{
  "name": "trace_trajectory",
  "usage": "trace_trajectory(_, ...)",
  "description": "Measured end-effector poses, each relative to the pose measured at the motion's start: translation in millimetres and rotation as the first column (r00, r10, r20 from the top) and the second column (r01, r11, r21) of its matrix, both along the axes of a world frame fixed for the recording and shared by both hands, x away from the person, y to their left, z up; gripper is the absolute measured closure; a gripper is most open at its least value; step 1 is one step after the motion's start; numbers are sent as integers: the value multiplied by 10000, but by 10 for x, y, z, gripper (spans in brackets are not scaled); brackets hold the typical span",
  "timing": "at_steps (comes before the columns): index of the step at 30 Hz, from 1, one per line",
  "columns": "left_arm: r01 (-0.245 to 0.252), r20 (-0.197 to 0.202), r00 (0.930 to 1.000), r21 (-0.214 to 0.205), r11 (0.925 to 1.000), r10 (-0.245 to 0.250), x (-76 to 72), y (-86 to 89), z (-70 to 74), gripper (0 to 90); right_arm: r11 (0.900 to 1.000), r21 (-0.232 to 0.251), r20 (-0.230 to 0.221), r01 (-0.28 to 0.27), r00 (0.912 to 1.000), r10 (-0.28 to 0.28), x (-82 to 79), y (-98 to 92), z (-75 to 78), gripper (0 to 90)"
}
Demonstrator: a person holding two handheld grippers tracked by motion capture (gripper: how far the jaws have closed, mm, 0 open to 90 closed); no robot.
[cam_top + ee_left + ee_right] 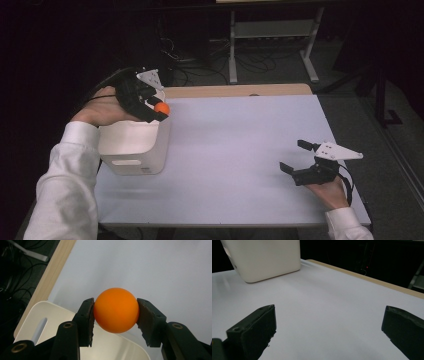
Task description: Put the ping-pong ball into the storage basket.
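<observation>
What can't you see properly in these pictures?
- Inside of the white bin: high view, hidden by the left gripper, hand and orange ball.
- Bin's bottom: left gripper view, covered by the jaws and ball.
- Bin's top: right gripper view, cut off by the edge.

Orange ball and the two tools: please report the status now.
Left tool shut on smooth orange ball, above rim of white plastic bin. Right tool open, empty, low over white table. Nothing between ball and bin.

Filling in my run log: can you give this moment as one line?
left gripper: shut on orange ball | above white bin rim | right gripper: open, empty, on table
</observation>
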State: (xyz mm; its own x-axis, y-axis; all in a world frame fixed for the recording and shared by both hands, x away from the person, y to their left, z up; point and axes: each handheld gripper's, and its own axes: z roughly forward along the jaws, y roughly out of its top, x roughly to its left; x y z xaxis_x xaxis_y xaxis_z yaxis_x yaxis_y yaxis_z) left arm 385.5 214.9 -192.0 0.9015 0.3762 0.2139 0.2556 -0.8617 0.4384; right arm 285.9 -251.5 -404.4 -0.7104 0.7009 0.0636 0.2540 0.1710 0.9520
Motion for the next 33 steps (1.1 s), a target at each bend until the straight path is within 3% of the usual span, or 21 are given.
trace_trajectory(6,-290,-206,9994,133,9995,292,-28,126,-11,504,10000,-21,-48,-37,10000,37,3,10,-4,0)
trace_trajectory(18,-744,-137,9971,234,9970,747,-103,345,-13,504,9999,-101,-130,-40,9999,39,2,20,-11,0)
trace_trajectory(33,-1096,-234,9935,685,9916,1114,-201,560,12,504,9997,-218,-156,-96,9998,93,6,43,-17,0)
